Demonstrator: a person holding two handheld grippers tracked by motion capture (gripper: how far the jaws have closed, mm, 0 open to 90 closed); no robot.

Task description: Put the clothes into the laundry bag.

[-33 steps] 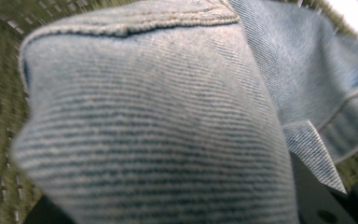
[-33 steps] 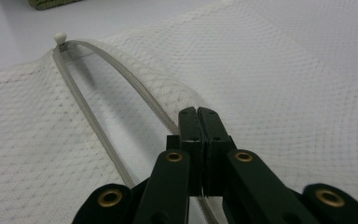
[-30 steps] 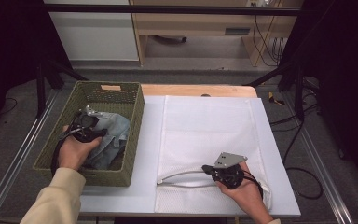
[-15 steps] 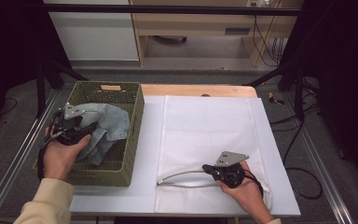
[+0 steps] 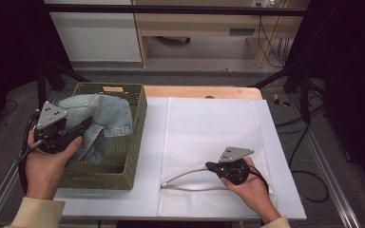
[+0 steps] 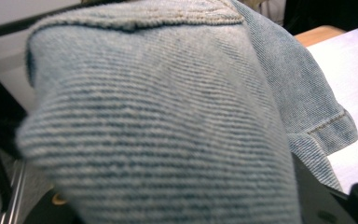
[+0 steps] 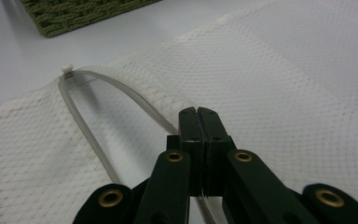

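Observation:
A light-blue denim garment (image 5: 102,114) hangs bunched above the left part of the green woven basket (image 5: 135,128), and my left gripper (image 5: 81,129) is shut on it. In the left gripper view the denim (image 6: 168,116) drapes over the jaws and hides the pads. A white mesh laundry bag (image 5: 214,123) lies flat on the table. Its grey zipper edge (image 5: 185,175) is raised into an open loop at the near left corner. My right gripper (image 5: 210,166) is shut on that zipper edge (image 7: 121,91), its jaws pressed together (image 7: 198,116).
The basket stands on the left of a white table cover (image 5: 152,142), with a wooden strip (image 5: 199,91) behind. Metal rails (image 5: 330,166) flank the table. Dark stand legs (image 5: 285,76) and cables (image 5: 309,175) are on the floor at the right.
My left gripper has risen and drawn back to the left, lifting the denim up out of the basket. The right gripper and the bag have stayed put.

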